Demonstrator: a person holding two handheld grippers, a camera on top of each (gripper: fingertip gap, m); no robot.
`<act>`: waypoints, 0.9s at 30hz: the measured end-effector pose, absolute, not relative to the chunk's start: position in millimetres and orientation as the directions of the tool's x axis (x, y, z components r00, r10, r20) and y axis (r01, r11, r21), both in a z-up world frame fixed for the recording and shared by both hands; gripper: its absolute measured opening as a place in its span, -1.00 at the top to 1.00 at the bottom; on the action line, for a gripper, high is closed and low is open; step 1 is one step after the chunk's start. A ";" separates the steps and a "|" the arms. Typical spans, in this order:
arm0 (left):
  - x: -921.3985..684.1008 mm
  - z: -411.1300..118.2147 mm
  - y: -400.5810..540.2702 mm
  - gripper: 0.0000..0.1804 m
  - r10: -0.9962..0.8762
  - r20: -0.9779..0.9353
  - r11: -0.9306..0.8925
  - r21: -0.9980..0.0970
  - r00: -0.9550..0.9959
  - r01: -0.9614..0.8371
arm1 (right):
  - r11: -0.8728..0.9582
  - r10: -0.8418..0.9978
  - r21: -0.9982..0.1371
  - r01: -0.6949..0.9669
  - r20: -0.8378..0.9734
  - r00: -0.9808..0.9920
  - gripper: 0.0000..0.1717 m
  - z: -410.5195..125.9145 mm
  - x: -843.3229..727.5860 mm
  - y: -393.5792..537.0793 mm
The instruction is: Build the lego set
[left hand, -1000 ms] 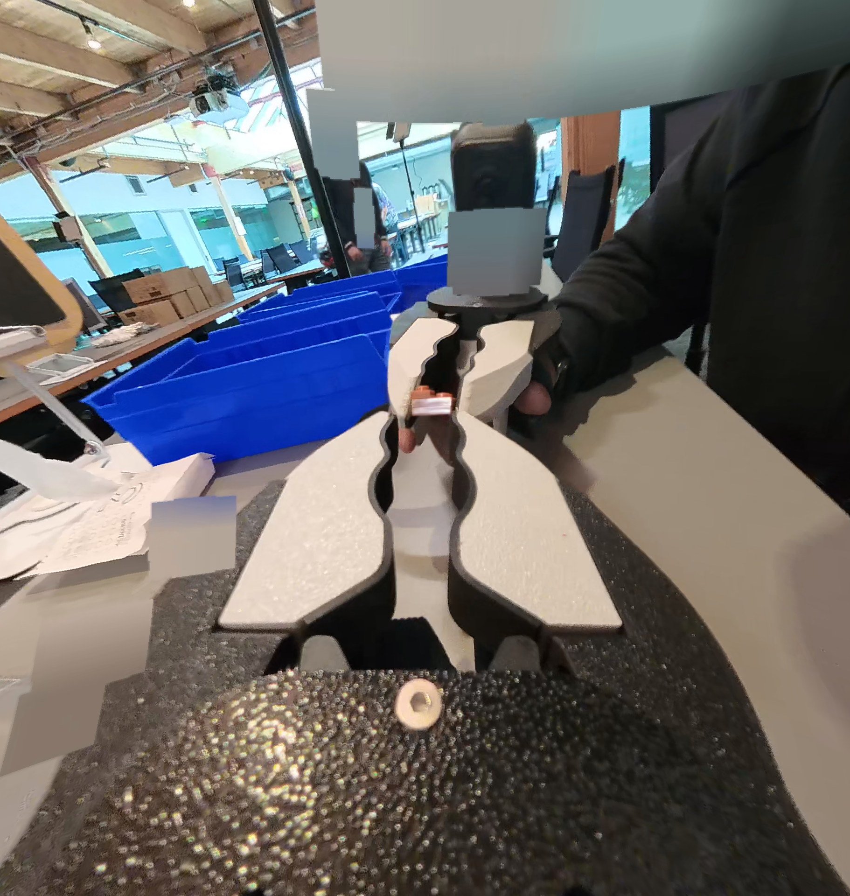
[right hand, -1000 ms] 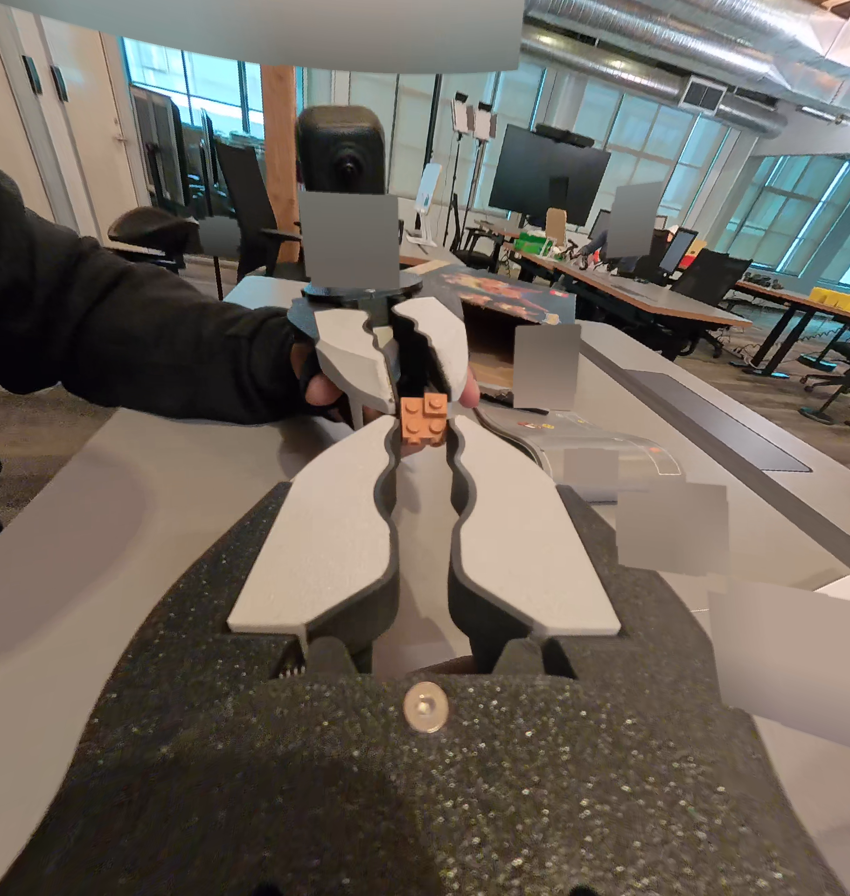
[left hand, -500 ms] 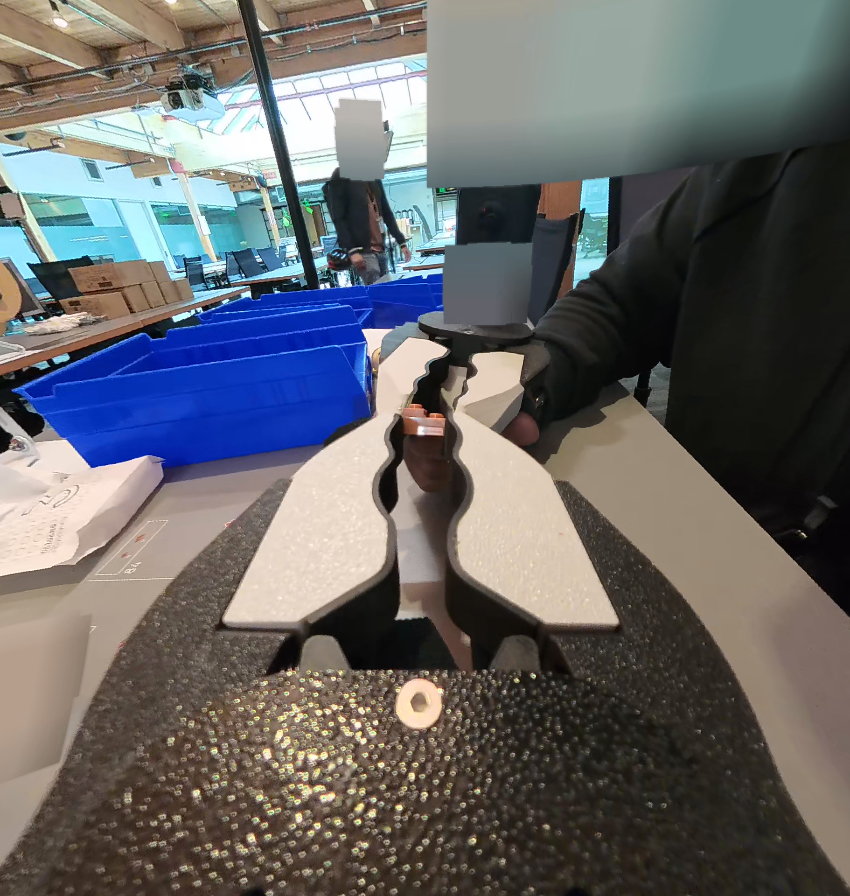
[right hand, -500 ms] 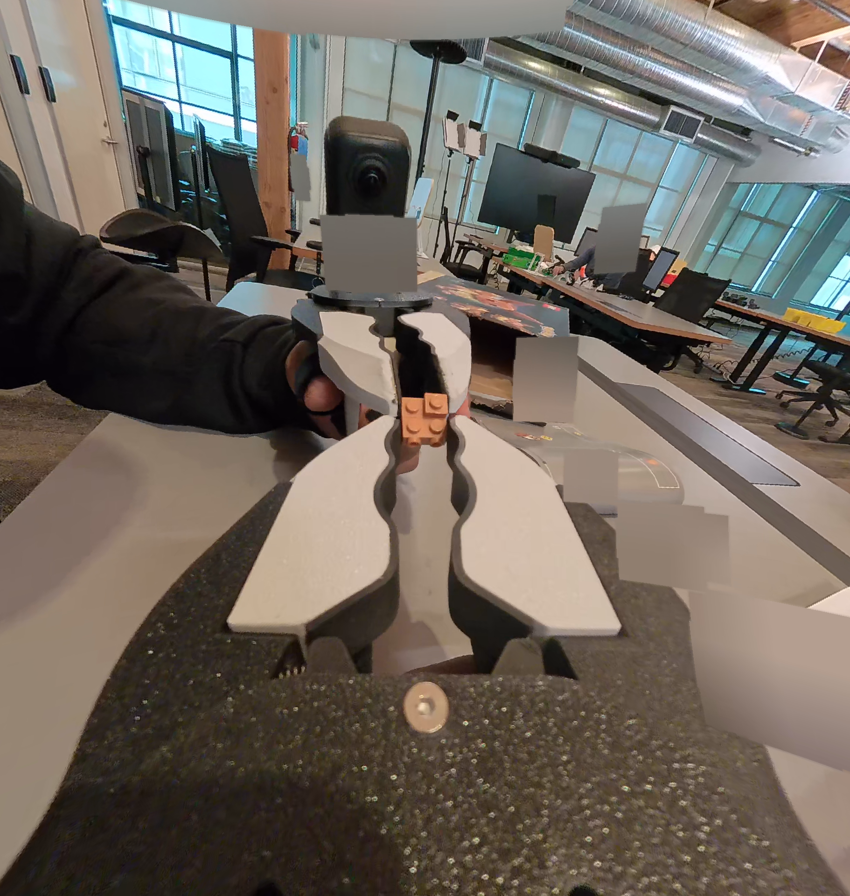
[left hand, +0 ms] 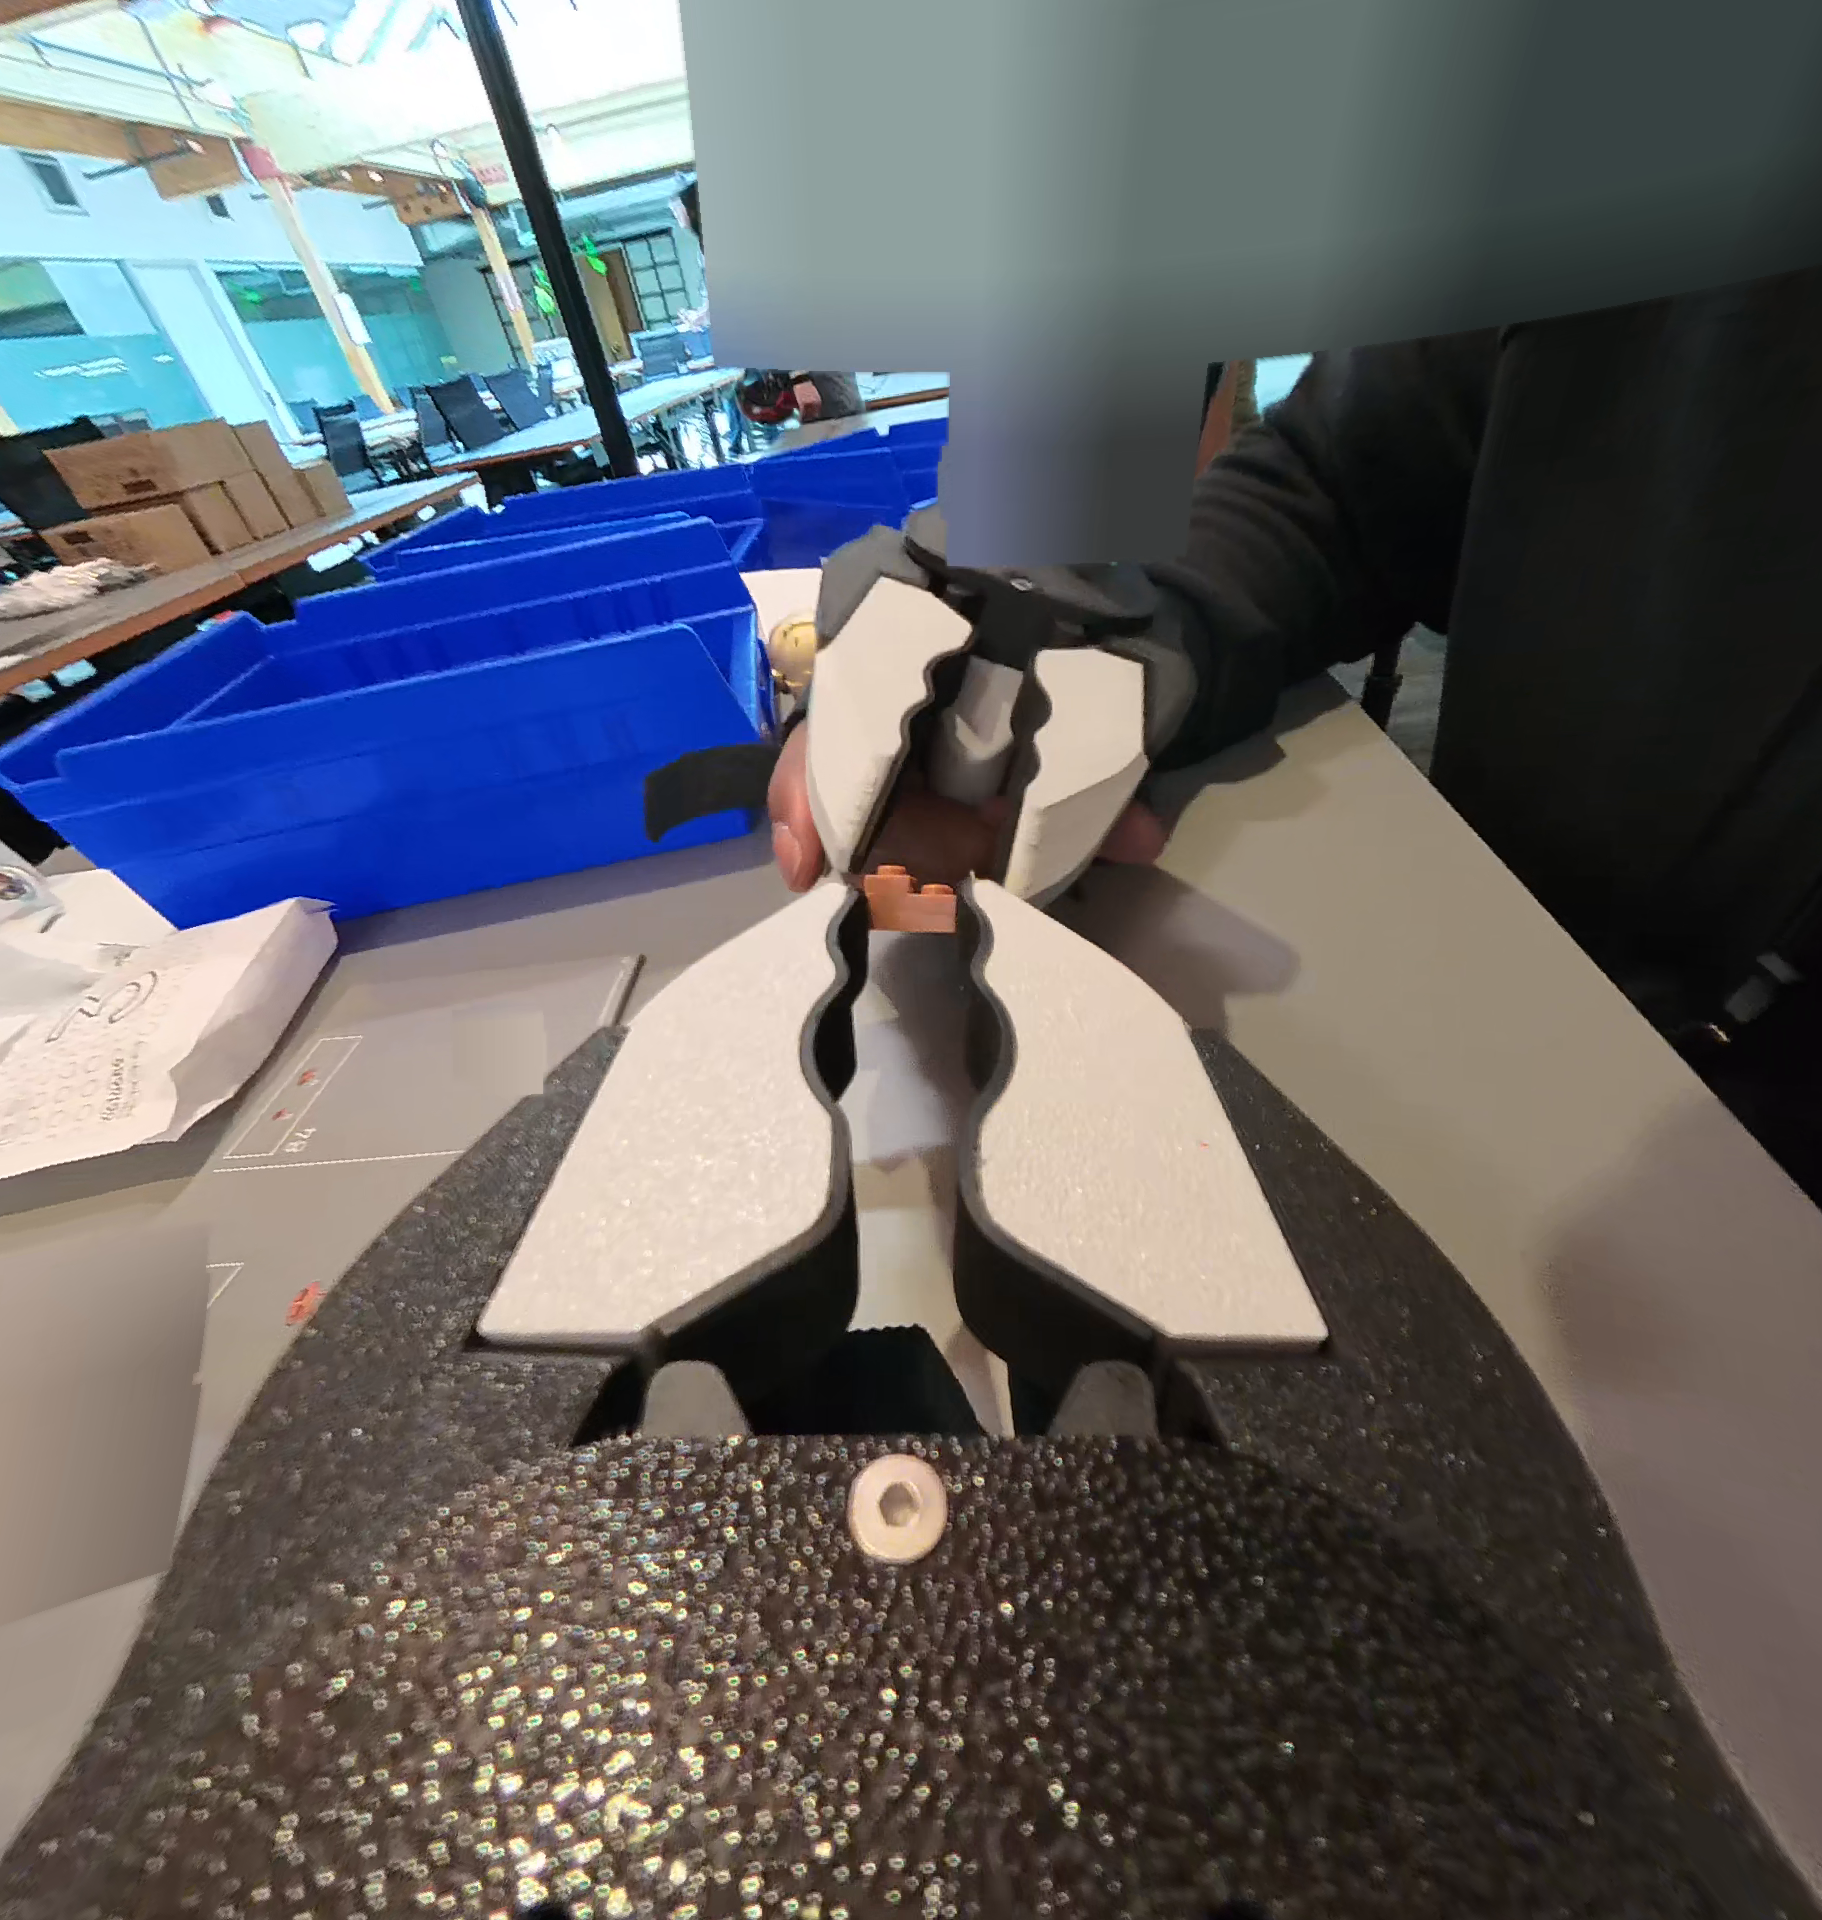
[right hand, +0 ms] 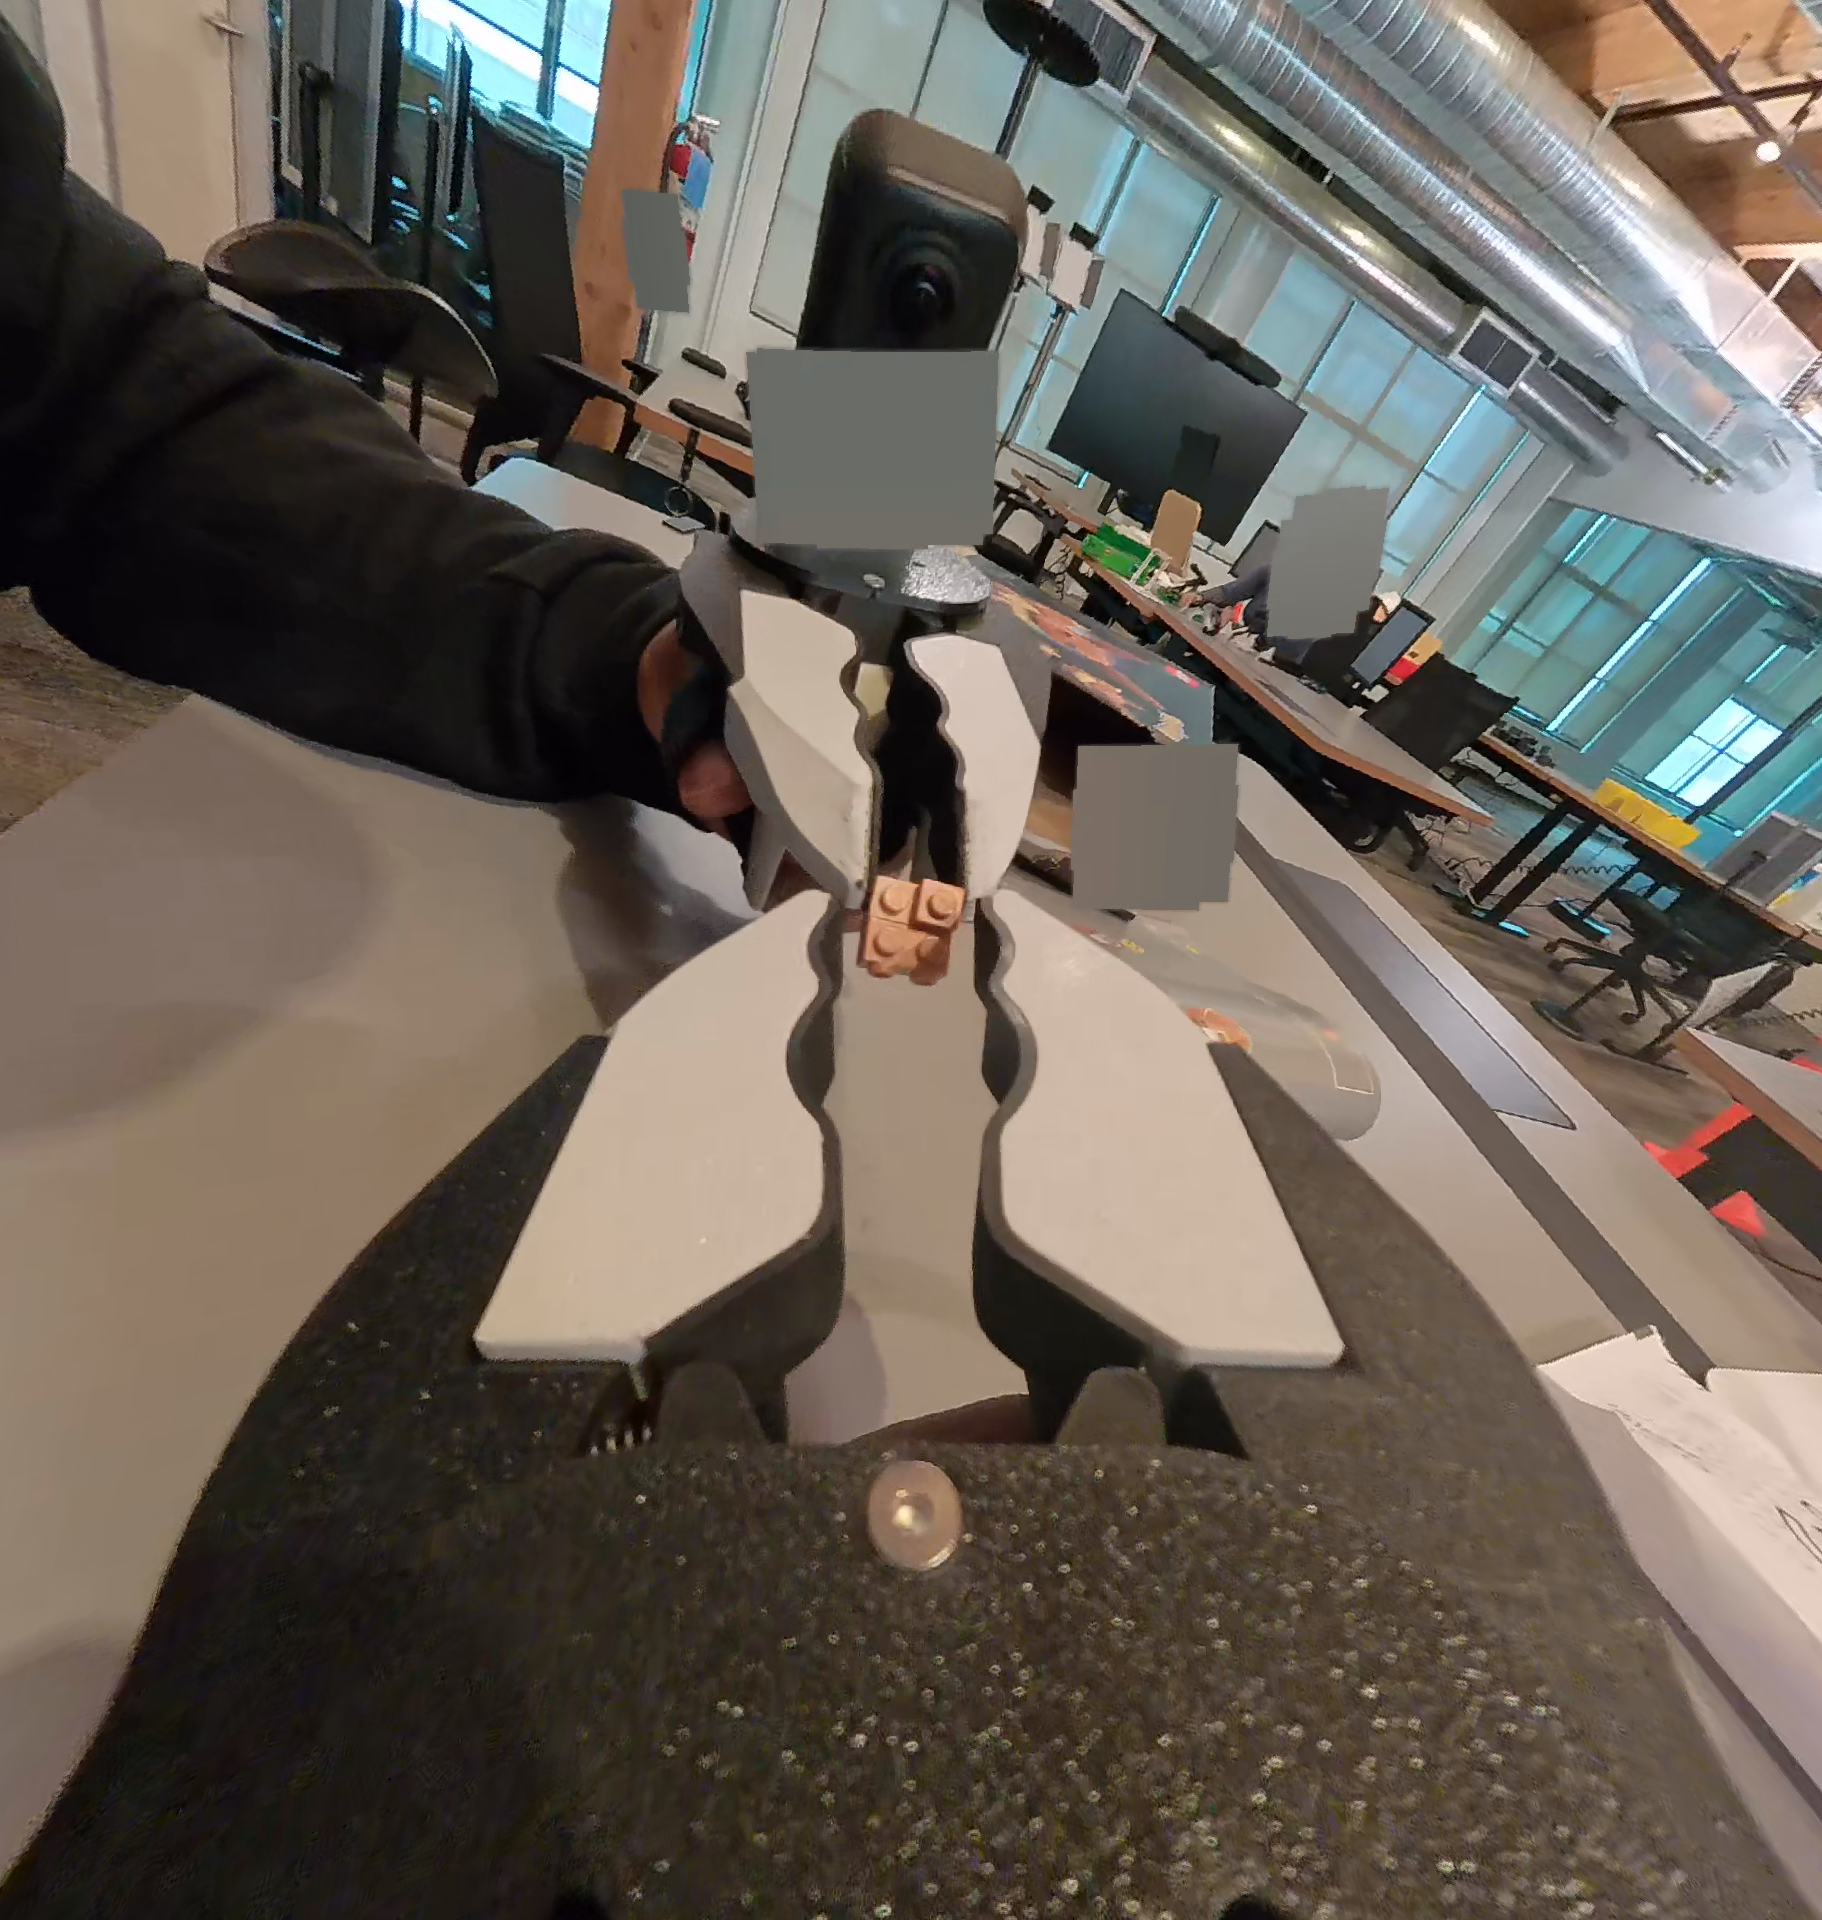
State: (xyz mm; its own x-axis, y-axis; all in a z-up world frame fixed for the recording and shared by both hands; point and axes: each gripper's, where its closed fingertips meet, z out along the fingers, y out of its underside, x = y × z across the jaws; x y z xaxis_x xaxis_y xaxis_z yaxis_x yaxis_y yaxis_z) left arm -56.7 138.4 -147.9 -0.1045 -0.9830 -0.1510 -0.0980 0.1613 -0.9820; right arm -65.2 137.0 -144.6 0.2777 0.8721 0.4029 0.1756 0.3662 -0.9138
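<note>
A small orange stepped brick piece sits between my left gripper's fingertips, and both pads press on its sides. My right gripper faces it tip to tip, held in a gloved hand. In the right wrist view the brick piece hangs from the left gripper's tips. It lies between my right gripper's fingers with a gap on each side, so the right gripper is open and does not grip it. Both grippers are held above the grey table.
Blue bins stand at the back left, with white printed paper in front of them. In the right wrist view there are a cardboard box with a colourful lid, a clear plastic bag, more paper and a dark sleeve. The grippers are tip to tip, or close to it.
My right gripper's jaws have widened off the orange brick piece, which they gripped before. My left gripper stays shut on it. Both grippers have tilted a little.
</note>
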 end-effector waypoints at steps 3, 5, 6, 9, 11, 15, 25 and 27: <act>-55.8 -152.2 136.0 0.83 -0.982 -0.142 0.156 -0.981 -0.127 -0.114 | 0.343 0.894 -0.924 0.169 0.376 0.245 0.75 -147.2 -65.5 135.4; -55.4 -153.4 135.2 0.83 -0.982 -0.131 0.146 -0.983 -0.137 -0.113 | 0.320 0.910 -0.933 0.163 0.351 0.222 0.77 -148.9 -65.8 134.0; -55.2 -154.0 135.1 0.83 -0.982 -0.126 0.142 -0.983 -0.140 -0.113 | 0.312 0.915 -0.937 0.160 0.341 0.216 0.77 -149.5 -65.7 134.0; -54.8 -155.6 135.0 0.83 -0.982 -0.121 0.138 -0.984 -0.144 -0.114 | 0.288 0.926 -0.945 0.156 0.317 0.208 0.77 -151.3 -65.5 134.9; -55.0 -155.8 134.8 0.83 -0.982 -0.121 0.138 -0.984 -0.147 -0.114 | 0.277 0.930 -0.948 0.154 0.305 0.204 0.77 -152.1 -65.6 135.1; -55.0 -156.5 133.9 0.83 -0.982 -0.107 0.125 -0.986 -0.157 -0.113 | 0.272 0.934 -0.950 0.151 0.298 0.197 0.78 -152.6 -66.0 134.2; -54.7 -154.8 129.2 0.83 -0.980 -0.065 0.085 -0.992 -0.190 -0.097 | 0.262 0.944 -0.957 0.122 0.280 0.172 0.80 -150.1 -65.5 130.9; -54.8 -154.6 128.8 0.83 -0.979 -0.060 0.080 -0.992 -0.193 -0.098 | 0.262 0.945 -0.958 0.120 0.280 0.167 0.80 -149.9 -65.5 130.3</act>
State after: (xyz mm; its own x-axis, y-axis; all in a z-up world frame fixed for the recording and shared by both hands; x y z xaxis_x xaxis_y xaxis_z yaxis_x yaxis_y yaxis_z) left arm -54.8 128.8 -154.6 -0.1926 -0.9795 -0.0596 -0.0982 0.0797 -0.9920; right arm -65.5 130.3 -149.9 0.1671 0.9455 0.2796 0.1203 0.2619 -0.9576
